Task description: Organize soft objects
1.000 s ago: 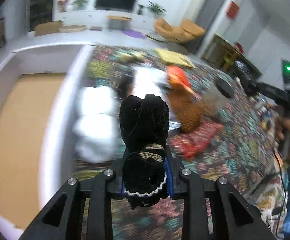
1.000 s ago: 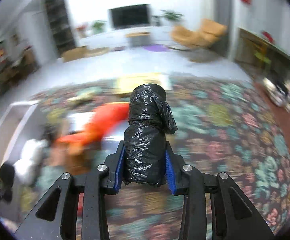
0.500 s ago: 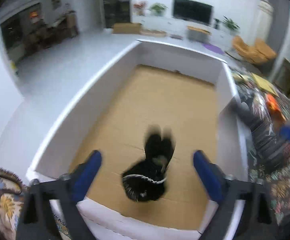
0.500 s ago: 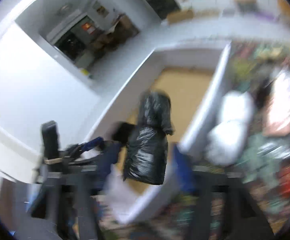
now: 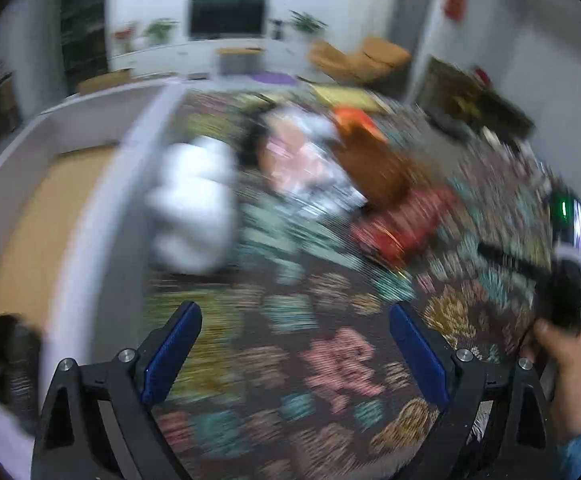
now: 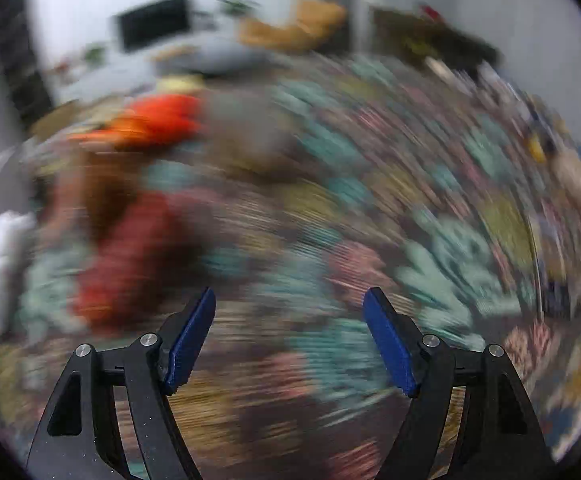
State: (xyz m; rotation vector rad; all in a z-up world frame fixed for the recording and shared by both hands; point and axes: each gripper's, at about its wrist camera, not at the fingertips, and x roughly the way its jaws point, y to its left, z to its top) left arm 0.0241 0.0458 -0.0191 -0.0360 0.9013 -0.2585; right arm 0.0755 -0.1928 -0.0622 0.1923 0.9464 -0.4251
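Both views are blurred by motion. My left gripper [image 5: 294,328] hangs open and empty above the patterned cloth [image 5: 330,360]. Left of it stands the white-walled box [image 5: 102,216] with a tan floor; a dark soft thing [image 5: 12,352] lies in its near corner. On the cloth lie a white soft toy [image 5: 194,204], a brown and orange plush [image 5: 374,164] and a red patterned pouch [image 5: 402,224]. My right gripper [image 6: 290,320] is also open and empty over the cloth, with the red pouch [image 6: 130,256] and the orange plush [image 6: 154,120] to its left.
A person's hand [image 5: 562,352] holds the other gripper handle [image 5: 566,264] at the right edge of the left wrist view. A pale flat packet [image 5: 302,152] lies between the toys. Behind the cloth are a TV [image 5: 226,18] and orange chairs [image 5: 358,60].
Both grippers held dark soft things a second ago, then opened over the white box and dropped them. Both have since swung back right over the patterned cloth, empty.
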